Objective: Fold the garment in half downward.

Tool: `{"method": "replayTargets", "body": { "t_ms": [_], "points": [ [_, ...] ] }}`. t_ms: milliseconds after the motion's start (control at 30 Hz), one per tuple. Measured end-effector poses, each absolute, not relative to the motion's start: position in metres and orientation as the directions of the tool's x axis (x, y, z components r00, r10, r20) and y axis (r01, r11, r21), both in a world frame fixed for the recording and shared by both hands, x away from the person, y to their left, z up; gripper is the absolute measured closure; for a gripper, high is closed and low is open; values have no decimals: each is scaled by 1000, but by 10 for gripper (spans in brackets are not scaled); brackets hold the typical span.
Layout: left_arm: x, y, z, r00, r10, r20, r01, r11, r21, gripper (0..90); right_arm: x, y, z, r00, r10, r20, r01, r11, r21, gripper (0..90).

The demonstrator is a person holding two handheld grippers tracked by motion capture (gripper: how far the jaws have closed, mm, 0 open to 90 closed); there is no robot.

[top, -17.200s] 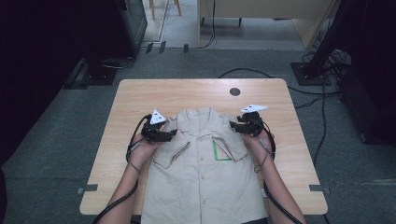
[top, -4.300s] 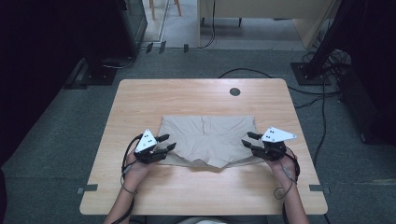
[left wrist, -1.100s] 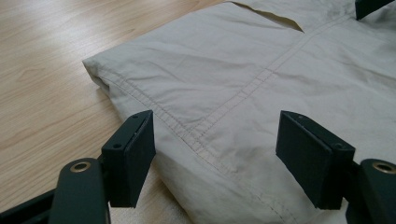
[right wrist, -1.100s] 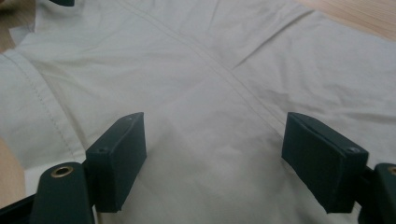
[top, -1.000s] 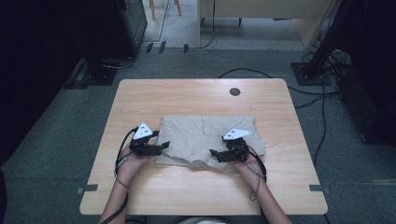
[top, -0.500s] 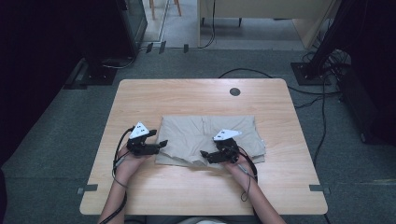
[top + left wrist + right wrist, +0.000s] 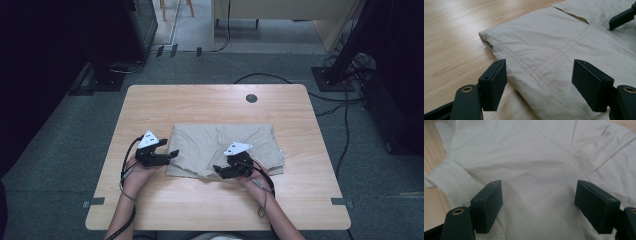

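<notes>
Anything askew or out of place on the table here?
The folded beige shirt isn't squared: a layer sticks out past its right edge, and the near edge is uneven where a flap hangs lower. Nothing is spilled or damaged on the table.

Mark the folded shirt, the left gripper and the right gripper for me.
folded shirt (image 7: pixel 235 140), high view, on its bare upper middle.
left gripper (image 7: pixel 174 153), high view, between its open jaw tips.
right gripper (image 7: pixel 216 170), high view, between its open jaw tips.

Soft overhead light, perhaps slight blur
</notes>
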State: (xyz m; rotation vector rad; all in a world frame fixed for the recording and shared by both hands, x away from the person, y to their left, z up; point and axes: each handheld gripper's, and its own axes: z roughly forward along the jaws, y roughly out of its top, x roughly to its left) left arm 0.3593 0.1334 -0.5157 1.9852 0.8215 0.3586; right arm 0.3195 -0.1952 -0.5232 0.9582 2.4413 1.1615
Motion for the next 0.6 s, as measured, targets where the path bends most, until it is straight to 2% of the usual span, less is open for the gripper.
{"method": "replayTargets", "body": {
  "t_ms": [167,600],
  "points": [
    [360,133,-516,736,672,-78,406,-347,845,284,320,-192,-514,-740,669,68,448,415,792,214],
    [369,132,-515,747,658,-93,413,-350,841,284,326,-168,-519,-767,638,65,447,458,768,211]
  ]
}}
